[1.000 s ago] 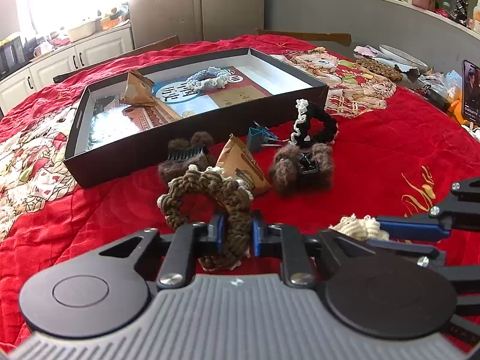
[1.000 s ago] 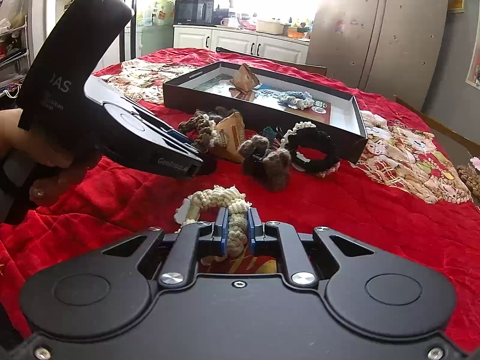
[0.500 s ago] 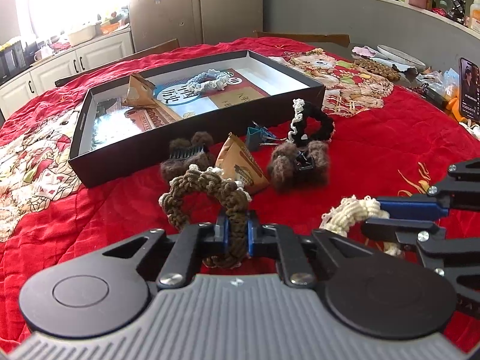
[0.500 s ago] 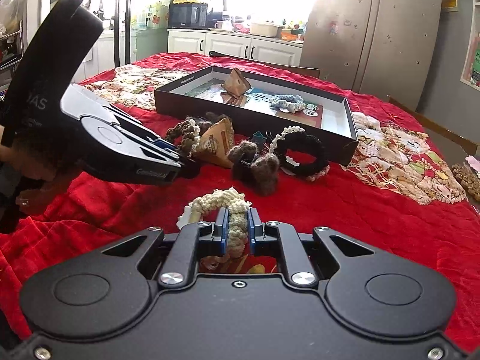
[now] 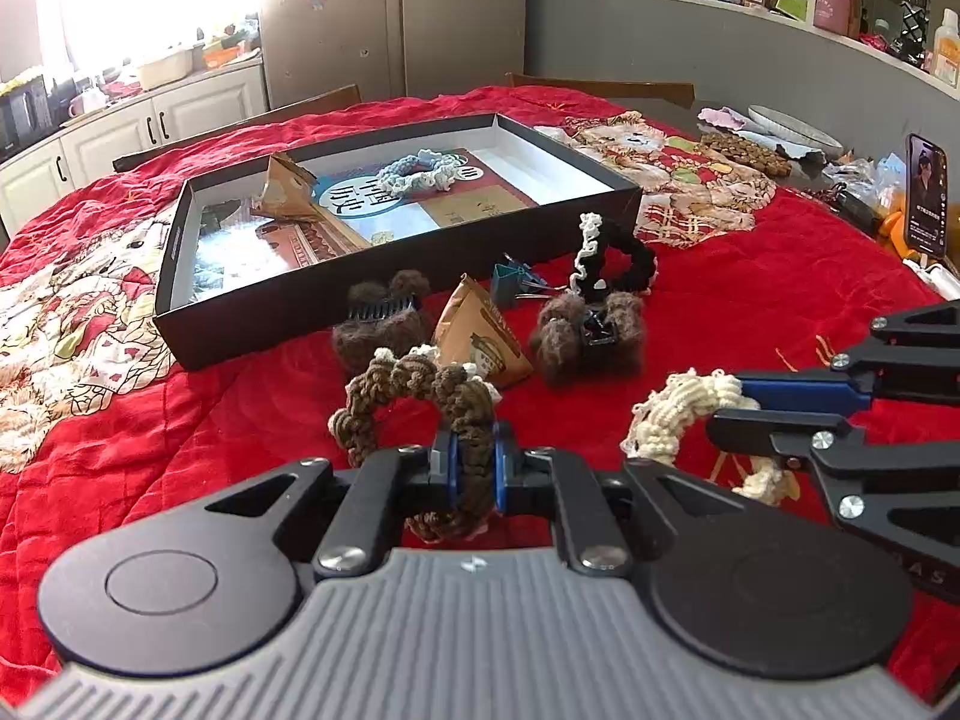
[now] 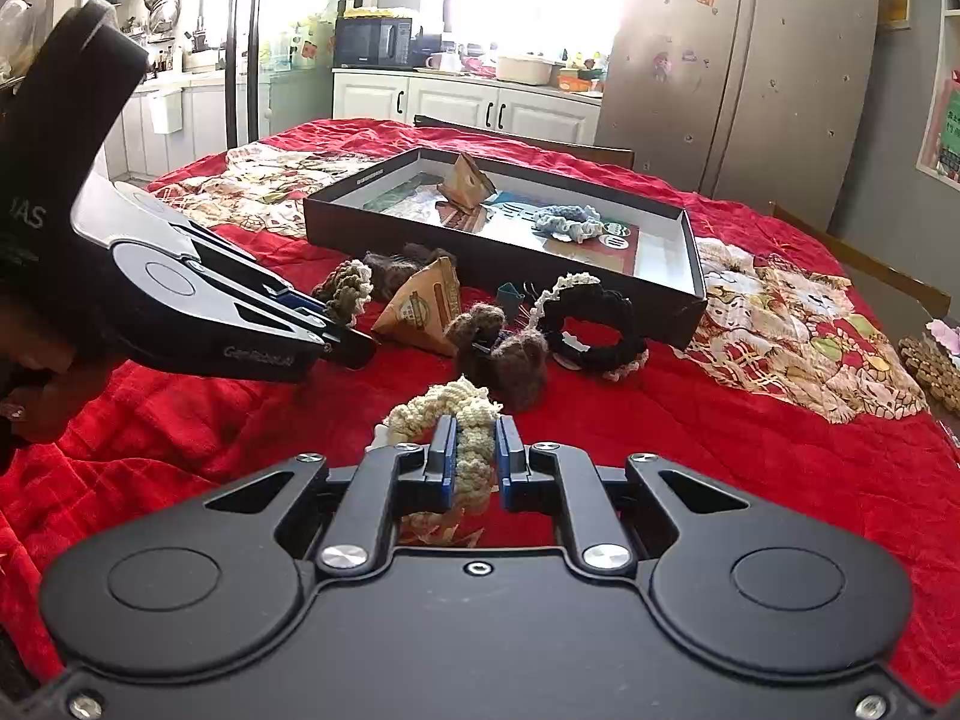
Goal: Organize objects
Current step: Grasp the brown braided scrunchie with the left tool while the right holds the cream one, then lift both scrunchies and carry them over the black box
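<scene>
Gripping now: the left gripper (image 5: pixel 473 457) is clenched on the brown scrunchie (image 5: pixel 414 396), pads pressing one side of the knitted ring, the rest of the loop standing up ahead of the jaws.
Right side: the right gripper (image 6: pixel 474 461) is clenched on the cream scrunchie (image 6: pixel 447 405), and from the left wrist view that same cream ring hangs from its blue pads.
Where they are: both scrunchies sit just above the red tablecloth (image 5: pixel 750 312), in front of the black tray (image 5: pixel 360 294), not yet in it.
Handling, brown one: looks light and soft, a squashy yarn ring that gives under the pads; little risk of damage, some risk of it flopping or twisting in the carry.
Handling, cream one: same story, light and limp, with loose frilly edges that could snag.
Best hold: across the thickness of the band, as both grips have it, deep enough that the yarn does not slide out.
Still on the cloth: a black scrunchie (image 5: pixel 618 261), two fuzzy brown hair clips (image 5: pixel 591 333), a paper pyramid packet (image 5: pixel 480 339) and a teal binder clip (image 5: pixel 510 282), clustered near the tray's front wall.
Already in the tray: a pale blue scrunchie (image 5: pixel 420 171) and another paper packet (image 5: pixel 285 189).
Watch for: the stiff clips will want a grip on the hard spine, I judge, not the fluff.
</scene>
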{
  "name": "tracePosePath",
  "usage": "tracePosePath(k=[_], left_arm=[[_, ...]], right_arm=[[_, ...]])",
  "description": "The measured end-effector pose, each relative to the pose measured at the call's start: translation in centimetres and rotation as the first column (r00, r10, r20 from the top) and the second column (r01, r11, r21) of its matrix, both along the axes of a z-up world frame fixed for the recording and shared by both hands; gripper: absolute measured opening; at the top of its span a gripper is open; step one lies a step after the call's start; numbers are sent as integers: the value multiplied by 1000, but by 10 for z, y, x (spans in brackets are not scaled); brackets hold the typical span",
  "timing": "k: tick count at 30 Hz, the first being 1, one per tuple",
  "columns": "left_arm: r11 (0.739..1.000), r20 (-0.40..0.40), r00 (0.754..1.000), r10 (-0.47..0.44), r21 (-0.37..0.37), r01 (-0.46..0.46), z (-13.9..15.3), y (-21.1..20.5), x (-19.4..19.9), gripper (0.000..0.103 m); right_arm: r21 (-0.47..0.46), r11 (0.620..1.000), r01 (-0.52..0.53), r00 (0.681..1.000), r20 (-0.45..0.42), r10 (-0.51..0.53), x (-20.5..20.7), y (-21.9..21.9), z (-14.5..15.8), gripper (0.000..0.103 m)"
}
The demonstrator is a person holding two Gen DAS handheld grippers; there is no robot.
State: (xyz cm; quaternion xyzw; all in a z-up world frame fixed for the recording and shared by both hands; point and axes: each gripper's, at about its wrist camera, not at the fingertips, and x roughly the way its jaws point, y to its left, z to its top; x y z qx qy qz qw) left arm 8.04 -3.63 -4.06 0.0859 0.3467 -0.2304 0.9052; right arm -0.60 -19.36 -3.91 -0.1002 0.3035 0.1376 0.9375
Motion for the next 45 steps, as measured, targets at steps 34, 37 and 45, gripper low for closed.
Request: tracePosePath(k=[34,37,45], left_arm=[[997,50,999,-5,-77,9,40,15,-5,13],[997,64,998,-5,-74,10,45,15,-4,13],[997,89,996,-4,-76,11,51,15,-1,13]], right_arm=[[-45,997,-66,989,127,71,20,17,39,13],[-38,997,-65,988,135,69,24,18,43,13],[-33,998,-61,986,153,65,32,18,49,13]])
